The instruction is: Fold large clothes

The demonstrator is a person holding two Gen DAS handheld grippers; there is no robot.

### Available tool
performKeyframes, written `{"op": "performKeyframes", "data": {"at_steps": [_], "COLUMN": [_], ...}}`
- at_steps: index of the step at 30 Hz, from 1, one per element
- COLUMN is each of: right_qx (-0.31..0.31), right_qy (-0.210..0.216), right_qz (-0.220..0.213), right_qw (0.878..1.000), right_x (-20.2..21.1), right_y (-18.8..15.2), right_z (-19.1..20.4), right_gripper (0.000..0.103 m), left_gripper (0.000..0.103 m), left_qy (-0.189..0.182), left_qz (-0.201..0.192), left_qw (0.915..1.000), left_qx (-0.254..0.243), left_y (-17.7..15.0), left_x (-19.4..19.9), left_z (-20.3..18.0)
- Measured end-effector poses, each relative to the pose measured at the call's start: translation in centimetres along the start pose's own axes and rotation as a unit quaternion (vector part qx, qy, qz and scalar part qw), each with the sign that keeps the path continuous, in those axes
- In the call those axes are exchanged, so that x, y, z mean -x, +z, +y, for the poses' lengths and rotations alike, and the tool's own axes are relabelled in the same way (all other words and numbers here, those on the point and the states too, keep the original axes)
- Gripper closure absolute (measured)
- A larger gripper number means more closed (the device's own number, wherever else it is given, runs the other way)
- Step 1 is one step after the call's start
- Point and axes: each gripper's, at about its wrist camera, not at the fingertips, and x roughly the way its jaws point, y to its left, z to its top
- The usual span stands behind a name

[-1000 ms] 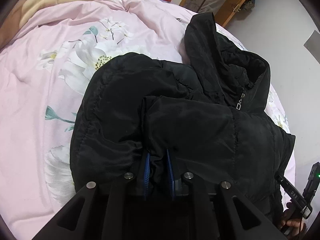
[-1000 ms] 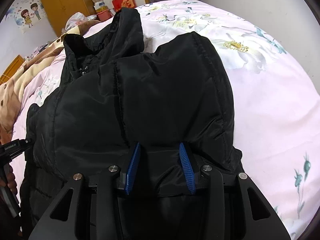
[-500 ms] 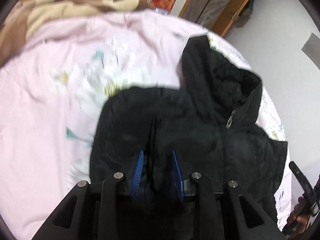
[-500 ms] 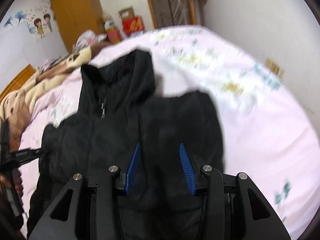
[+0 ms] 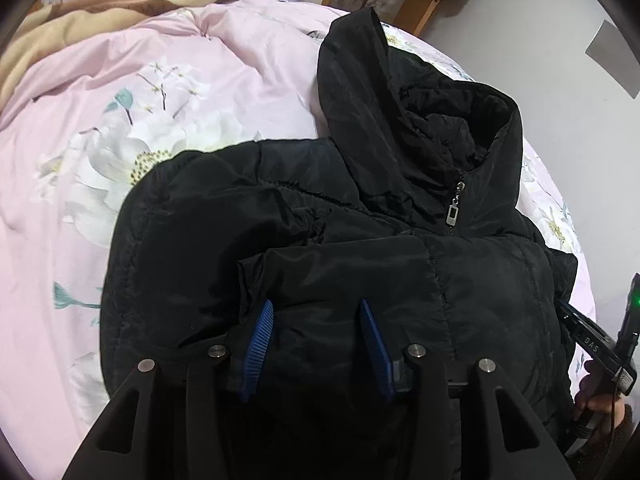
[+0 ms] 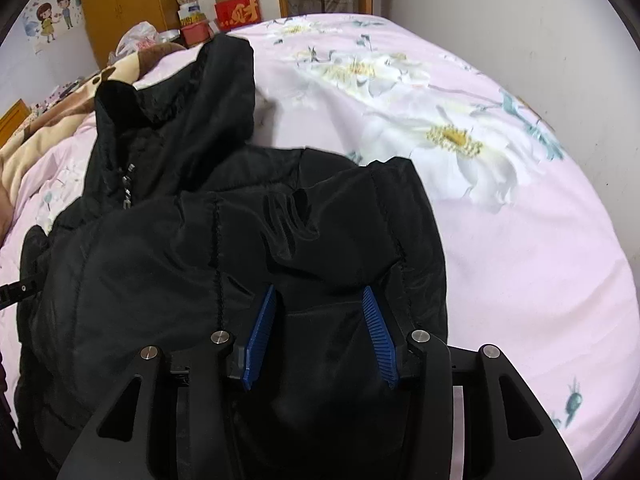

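A black padded hooded jacket lies on a pink flowered bed cover, hood pointing away, zip pull showing at the collar. Its sleeves are folded in over the front. My left gripper is open, its blue pads either side of a folded flap of the jacket. In the right wrist view the jacket fills the lower left. My right gripper is open over a folded part of the jacket, pads apart. The right gripper also shows in the left wrist view at the far right edge.
A brown and cream blanket lies at the far end of the bed. A red box, cardboard boxes and an orange wardrobe stand beyond the bed. A grey wall runs along the bed's right side.
The left gripper has opened from shut on the jacket fabric to wide apart. Both grippers pulled back and up, then came down close over the folded jacket again.
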Motion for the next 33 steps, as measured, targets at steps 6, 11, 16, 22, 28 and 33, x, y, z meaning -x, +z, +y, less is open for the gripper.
{"op": "performKeyframes", "data": {"at_steps": [6,11,16,22,28,33], "right_qx": [0.013,-0.003,-0.028,-0.062,-0.061,-0.107], "right_qy": [-0.011,0.003,0.028,0.084,0.105,0.113], "right_qz": [0.001,0.016,0.017,-0.052,-0.07,-0.065], "right_qw": [1.0,1.0,0.999,0.993,0.99,0.986], "right_x": [-1.1,-1.0,1.6,4.6,2.9,-0.4], "right_y": [-0.9,-0.4,2.0,7.0,13.9,19.8], "right_z": [0.1,-0.4,-1.1,-1.6,0.4,1.3], "right_gripper": [0.056,0.056,0.052,0.047,0.036,0.036], "left_gripper": [0.056,0.056,0.054,0.039,0.032,0.031], "left_qy": [-0.001,0.004,-0.015,-0.028,-0.039,-0.027], "left_qz": [0.003,0.015,0.004,-0.024,-0.036,-0.041], "left_qw": [1.0,0.9999,0.9998,0.9993,0.9985,0.9987], "left_qx": [0.0,0.001,-0.012,0.002,0.015,0.011], "left_y": [0.0,0.7,2.4,8.1,15.1,20.8], "left_x": [-1.1,-1.1,1.8,4.5,4.2,2.0], "left_z": [0.6,0.7,0.4,1.1,1.0,-0.1]}}
